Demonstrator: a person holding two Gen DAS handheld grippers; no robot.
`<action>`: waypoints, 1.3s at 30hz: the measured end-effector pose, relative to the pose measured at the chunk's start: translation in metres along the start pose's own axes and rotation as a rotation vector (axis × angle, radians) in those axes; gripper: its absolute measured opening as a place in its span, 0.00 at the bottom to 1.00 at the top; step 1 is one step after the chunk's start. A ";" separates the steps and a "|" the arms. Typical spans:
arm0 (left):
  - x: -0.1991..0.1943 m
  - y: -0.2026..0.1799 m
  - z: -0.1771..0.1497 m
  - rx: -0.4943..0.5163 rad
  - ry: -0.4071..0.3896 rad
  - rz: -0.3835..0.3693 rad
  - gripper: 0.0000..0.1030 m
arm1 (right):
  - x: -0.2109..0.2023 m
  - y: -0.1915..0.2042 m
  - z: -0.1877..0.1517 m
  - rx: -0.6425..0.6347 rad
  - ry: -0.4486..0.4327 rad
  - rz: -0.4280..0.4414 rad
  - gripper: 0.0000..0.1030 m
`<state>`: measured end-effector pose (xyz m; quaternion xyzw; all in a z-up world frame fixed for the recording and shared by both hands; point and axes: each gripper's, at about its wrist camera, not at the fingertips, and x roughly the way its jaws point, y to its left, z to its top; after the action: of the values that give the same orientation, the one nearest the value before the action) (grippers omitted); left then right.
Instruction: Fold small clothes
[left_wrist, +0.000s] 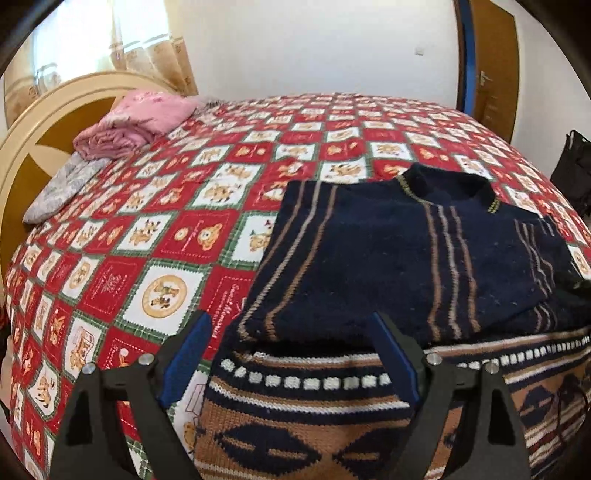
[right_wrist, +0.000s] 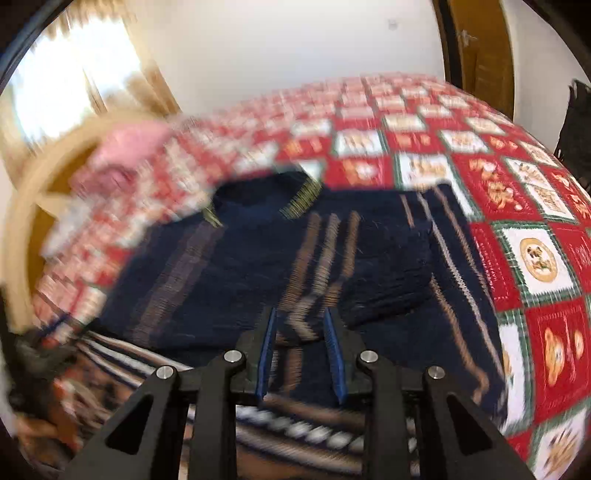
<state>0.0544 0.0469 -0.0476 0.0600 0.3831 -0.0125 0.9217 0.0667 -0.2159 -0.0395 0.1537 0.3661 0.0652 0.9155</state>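
Note:
A small navy knitted sweater (left_wrist: 388, 258) with tan stripes and a patterned brown hem lies flat on the bed, both sleeves folded in over the body. My left gripper (left_wrist: 291, 325) is open and empty, its blue-padded jaws spread above the left sleeve's cuff near the hem. In the blurred right wrist view the same sweater (right_wrist: 229, 273) lies below my right gripper (right_wrist: 300, 317). Its jaws stand a little apart over the tan stripes near the hem, and a fold of knit seems to lie between them.
The bed carries a red, white and green checked quilt (left_wrist: 166, 206). A pink folded blanket (left_wrist: 136, 122) and a grey cloth (left_wrist: 59, 188) lie by the headboard at far left. A wooden door (left_wrist: 491, 62) and a dark bag (left_wrist: 576, 166) are at right.

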 end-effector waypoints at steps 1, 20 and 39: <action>-0.002 -0.001 0.000 -0.002 -0.003 -0.002 0.87 | -0.014 0.005 -0.005 0.045 -0.041 0.054 0.27; -0.070 -0.011 -0.023 -0.020 -0.073 -0.081 0.99 | -0.108 0.030 -0.049 0.251 -0.049 0.376 0.27; -0.104 -0.030 -0.052 0.085 -0.116 -0.087 0.99 | -0.138 0.018 -0.089 0.133 0.019 0.077 0.27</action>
<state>-0.0575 0.0206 -0.0134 0.0815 0.3305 -0.0723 0.9375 -0.0948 -0.2100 -0.0054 0.2276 0.3720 0.0775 0.8965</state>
